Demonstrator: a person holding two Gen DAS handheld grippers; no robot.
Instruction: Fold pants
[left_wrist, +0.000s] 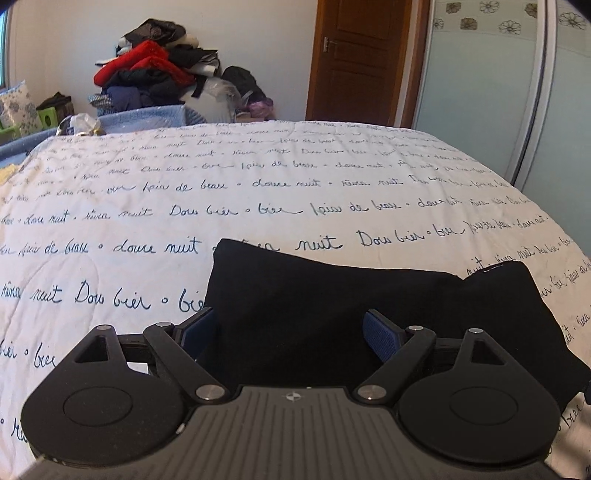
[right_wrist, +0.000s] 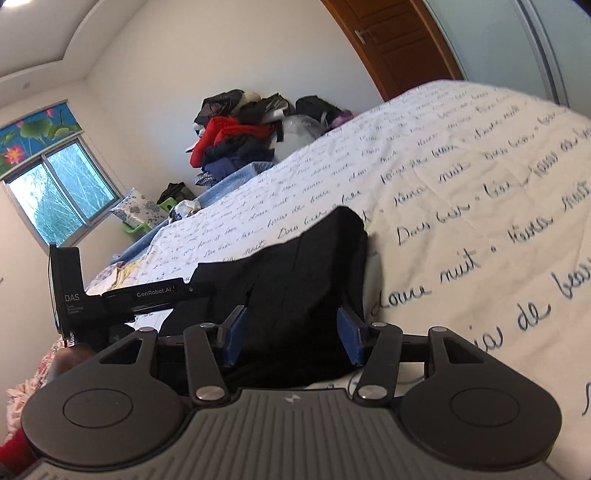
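The black pants (left_wrist: 332, 306) lie on the bed (left_wrist: 258, 192), down at the near edge of the script-printed quilt, already bunched into a compact dark slab rather than spread out full length, which I judge puts the fold well along. The left gripper (left_wrist: 291, 328) sits low over the cloth with its jaws wide apart, blue pads on either side of the fabric's near portion, gripping nothing; it looks placed to straddle the edge so a pinch can follow, though whether the pads touch the cloth I cannot tell. Over on the other side, the right gripper (right_wrist: 291, 332) is tilted, coming in from the pants' right-hand end, jaws likewise spread with dark fabric showing between the pads and no clamp on it. From that view the left unit shows as a black body just beside the cloth on the far side, so the two tools bracket the garment from opposite ends, a sensible setup for lifting both corners together and laying one half over the other. A corner of the pants stands up a little against the quilt, so the slab is not yet flat. Far off, a clothes pile (left_wrist: 155, 70) sits by the wall, well apart from the work.
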